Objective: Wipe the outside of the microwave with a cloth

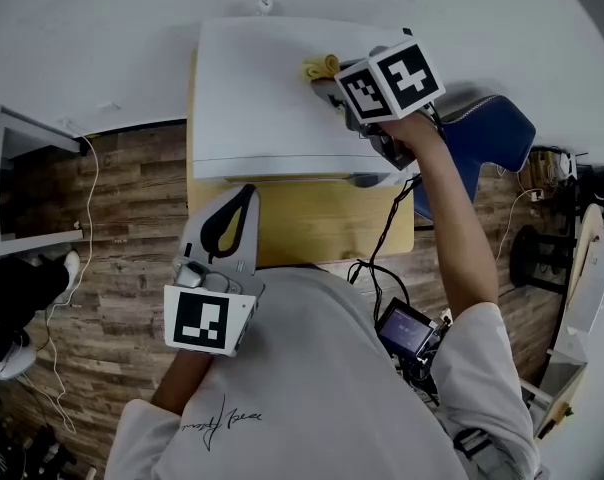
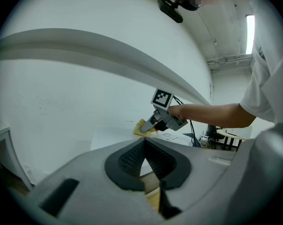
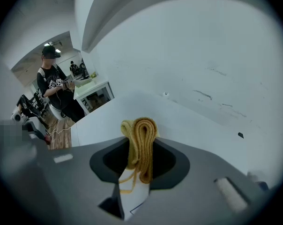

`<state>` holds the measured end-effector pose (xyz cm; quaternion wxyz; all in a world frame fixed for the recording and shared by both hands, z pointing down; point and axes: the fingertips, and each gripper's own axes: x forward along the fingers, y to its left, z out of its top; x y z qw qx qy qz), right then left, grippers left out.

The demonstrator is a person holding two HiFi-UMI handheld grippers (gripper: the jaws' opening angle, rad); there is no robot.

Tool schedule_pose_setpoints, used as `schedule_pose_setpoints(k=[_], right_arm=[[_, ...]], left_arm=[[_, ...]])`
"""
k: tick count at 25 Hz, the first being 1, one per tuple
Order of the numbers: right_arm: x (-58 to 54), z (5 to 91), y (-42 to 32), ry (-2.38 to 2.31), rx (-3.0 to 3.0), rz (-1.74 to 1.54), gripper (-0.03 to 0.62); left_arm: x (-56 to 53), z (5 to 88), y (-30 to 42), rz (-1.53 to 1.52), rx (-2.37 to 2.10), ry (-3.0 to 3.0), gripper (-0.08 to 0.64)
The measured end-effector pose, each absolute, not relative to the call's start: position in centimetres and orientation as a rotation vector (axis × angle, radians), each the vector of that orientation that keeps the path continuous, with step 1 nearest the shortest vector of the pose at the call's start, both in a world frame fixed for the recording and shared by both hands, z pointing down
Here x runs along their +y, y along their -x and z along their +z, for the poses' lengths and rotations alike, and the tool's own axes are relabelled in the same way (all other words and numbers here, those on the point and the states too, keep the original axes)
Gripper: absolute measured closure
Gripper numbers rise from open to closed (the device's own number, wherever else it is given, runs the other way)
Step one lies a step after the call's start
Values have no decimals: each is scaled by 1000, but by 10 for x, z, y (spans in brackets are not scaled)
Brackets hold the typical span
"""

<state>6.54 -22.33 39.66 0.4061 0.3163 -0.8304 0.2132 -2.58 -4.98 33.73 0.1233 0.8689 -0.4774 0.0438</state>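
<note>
A white microwave [image 1: 272, 98] stands on a yellow table [image 1: 312, 223] against the wall. My right gripper [image 1: 332, 83] is shut on a folded yellow cloth [image 1: 320, 67] and holds it on the microwave's top near the back right. In the right gripper view the cloth [image 3: 141, 139] sticks up between the jaws over the white top [image 3: 188, 121]. My left gripper [image 1: 244, 196] hangs in front of the microwave, close to my body, shut with nothing in it. From the left gripper view I see the cloth [image 2: 141, 128] and the right gripper [image 2: 148, 128] ahead.
A blue chair [image 1: 487, 133] stands right of the table. A white cabinet [image 1: 22, 183] is at the left over wooden floor, with a cable beside it. A black cable [image 1: 382, 233] hangs from my right arm. A person in black [image 3: 52, 88] stands far off.
</note>
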Motion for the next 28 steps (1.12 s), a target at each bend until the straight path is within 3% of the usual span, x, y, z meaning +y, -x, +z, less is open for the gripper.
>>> schedule_pose_setpoints(k=[28], right_arm=[[-206,401,60,-533,-2179,449,472]], left_arm=[[-56,343,45,129,-1435,-2500,569]])
